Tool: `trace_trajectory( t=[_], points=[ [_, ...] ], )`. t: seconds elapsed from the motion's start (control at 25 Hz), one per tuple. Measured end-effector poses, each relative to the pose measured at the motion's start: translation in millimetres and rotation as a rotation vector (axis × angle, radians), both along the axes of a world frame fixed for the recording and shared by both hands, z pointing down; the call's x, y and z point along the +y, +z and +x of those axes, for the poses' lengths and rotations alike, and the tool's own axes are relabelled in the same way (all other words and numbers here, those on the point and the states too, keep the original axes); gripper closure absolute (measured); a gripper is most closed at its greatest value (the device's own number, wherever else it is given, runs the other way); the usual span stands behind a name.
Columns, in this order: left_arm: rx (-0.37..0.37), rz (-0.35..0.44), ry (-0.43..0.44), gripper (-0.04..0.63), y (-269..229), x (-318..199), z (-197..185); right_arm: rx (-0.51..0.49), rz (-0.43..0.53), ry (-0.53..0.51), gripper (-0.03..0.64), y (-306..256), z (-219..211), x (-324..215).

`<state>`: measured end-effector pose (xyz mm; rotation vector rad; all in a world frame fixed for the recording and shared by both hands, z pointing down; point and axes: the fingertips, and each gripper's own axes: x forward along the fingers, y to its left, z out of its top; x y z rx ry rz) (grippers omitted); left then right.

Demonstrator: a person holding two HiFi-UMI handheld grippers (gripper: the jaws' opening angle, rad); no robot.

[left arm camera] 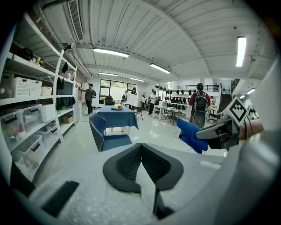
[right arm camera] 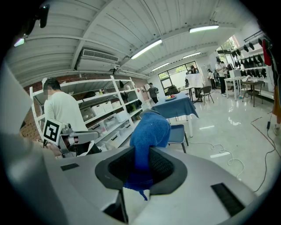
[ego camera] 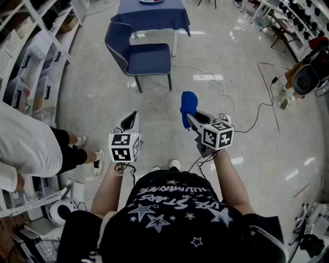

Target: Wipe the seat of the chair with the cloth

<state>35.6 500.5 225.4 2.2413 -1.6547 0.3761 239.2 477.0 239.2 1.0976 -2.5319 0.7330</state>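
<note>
1. Right gripper (ego camera: 189, 119): jaws pinched on a blue cloth (ego camera: 188, 104). The cloth rises in a bunch above the pads, with a frayed end hanging below them. It is held in the air, well apart from the chair.
2. Left gripper (ego camera: 132, 118): jaws pressed together with nothing between them, level with the right gripper and beside it.
3. Blue chair (ego camera: 142, 55): stands ahead of both grippers with its seat (ego camera: 149, 58) facing them and bare. Open glossy floor (ego camera: 154, 102) lies between the grippers and the chair.
4. Table (ego camera: 152, 14): stands just behind the chair under a dark blue tablecloth. A plate (left arm camera: 116, 107) sits on the tabletop; its contents cannot be told.
5. White cable (ego camera: 222, 88): trails in loops on the floor to the right of the chair, off the direct line.
6. Bystander in a white top (ego camera: 24, 149): stands at the left, near the left gripper, in front of a shelving rack (ego camera: 32, 54) holding bins.
</note>
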Motion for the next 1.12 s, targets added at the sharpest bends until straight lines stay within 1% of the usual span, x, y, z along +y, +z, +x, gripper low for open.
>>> trace_trajectory(
  t=[0.12, 0.4, 0.6, 0.72, 0.88, 1.0, 1.12],
  points=[
    [0.008, -0.013, -0.005, 0.575, 3.1, -0.2, 2.3, -0.001, 0.0, -0.008, 0.522, 0.2, 1.4, 1.2],
    [-0.004, -0.068, -0.017, 0.575, 17.8, 14.1, 6.8, 0.014, -0.015, -0.026, 0.522, 11.4, 9.5, 5.9],
    [-0.013, -0.116, -0.031, 0.575, 33.5, 18.2, 26.6, 0.001, -0.063, 0.027, 0.522, 29.0, 37.8, 2.7],
    [-0.019, -0.114, -0.047, 0.575, 33.2, 13.0, 36.9, -0.014, -0.067, 0.035, 0.522, 32.8, 54.5, -5.3],
    [-0.037, -0.089, -0.088, 0.575, 28.6, 6.0, 35.1, -0.05, -0.064, 0.011, 0.52, 37.9, 60.6, -18.2],
    [-0.015, -0.091, -0.131, 0.575, 26.7, 0.9, 34.9, -0.057, -0.074, 0.009, 0.52, 41.6, 64.3, -29.2],
    [-0.019, -0.094, -0.125, 0.575, 24.9, -4.2, 37.0, -0.052, -0.088, -0.012, 0.52, 44.5, 61.7, -35.2]
  ],
)
